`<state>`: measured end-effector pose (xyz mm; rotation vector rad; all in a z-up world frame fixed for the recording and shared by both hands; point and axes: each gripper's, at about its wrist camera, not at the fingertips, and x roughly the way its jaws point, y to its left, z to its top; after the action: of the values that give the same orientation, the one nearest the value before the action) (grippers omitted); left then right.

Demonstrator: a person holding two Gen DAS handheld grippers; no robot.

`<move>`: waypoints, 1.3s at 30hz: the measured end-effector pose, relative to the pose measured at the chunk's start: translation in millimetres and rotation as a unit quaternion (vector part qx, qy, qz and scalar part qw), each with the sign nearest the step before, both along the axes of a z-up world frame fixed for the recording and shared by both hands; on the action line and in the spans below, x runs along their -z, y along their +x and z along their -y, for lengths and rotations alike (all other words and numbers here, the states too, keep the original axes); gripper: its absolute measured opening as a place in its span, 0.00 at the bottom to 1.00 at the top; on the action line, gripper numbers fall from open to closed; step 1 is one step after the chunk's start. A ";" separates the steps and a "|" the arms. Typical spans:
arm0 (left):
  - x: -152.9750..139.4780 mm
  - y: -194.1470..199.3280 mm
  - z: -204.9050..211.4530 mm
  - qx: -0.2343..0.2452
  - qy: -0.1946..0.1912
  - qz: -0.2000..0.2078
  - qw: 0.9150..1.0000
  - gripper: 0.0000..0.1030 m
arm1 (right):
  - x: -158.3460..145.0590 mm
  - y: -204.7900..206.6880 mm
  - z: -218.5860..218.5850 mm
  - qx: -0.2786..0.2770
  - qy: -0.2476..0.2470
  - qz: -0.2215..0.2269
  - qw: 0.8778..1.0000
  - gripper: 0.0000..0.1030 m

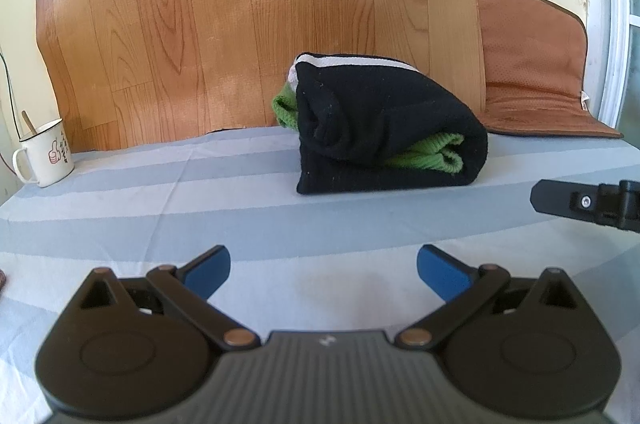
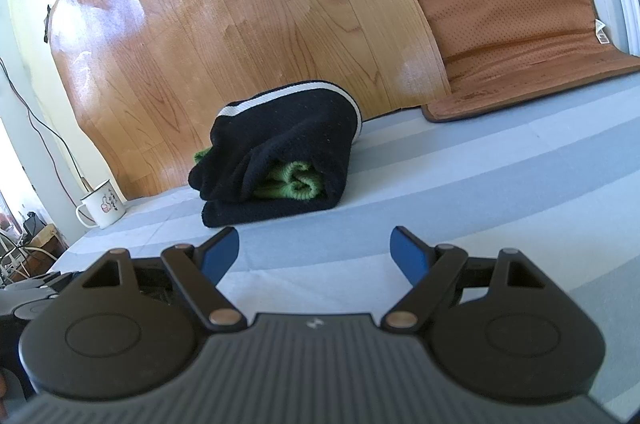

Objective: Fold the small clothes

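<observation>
A small black garment [image 1: 384,127] with a white stripe and green knit trim lies folded into a thick bundle on the grey striped cloth [image 1: 240,207]. It also shows in the right wrist view [image 2: 280,159]. My left gripper [image 1: 323,270] is open and empty, well short of the bundle. My right gripper [image 2: 315,254] is open and empty, just in front of the bundle's near edge. One finger of the right gripper shows at the right edge of the left wrist view [image 1: 560,201].
A white enamel mug [image 1: 44,153] with a stick in it stands at the far left; it also shows in the right wrist view [image 2: 102,209]. A wood-pattern sheet [image 1: 240,15] leans against the wall behind. A brown seat pad [image 1: 536,71] lies at the back right.
</observation>
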<state>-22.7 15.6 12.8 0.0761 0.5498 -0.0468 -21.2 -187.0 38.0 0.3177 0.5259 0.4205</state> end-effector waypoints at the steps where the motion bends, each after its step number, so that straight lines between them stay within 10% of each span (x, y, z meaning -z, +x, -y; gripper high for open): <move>1: -0.1 0.2 -0.1 0.000 0.000 0.000 1.000 1.00 | 0.0 0.0 -0.1 0.000 0.000 0.000 1.000 0.82; 39: 2.8 6.1 -5.5 -0.018 -0.003 -0.029 0.999 1.00 | 1.5 -3.0 -1.4 -0.001 0.001 -0.002 1.000 0.84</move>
<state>-16.6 21.0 10.0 0.0588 0.6095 -0.0158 -24.2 -185.6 36.5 0.3202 0.5295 0.4221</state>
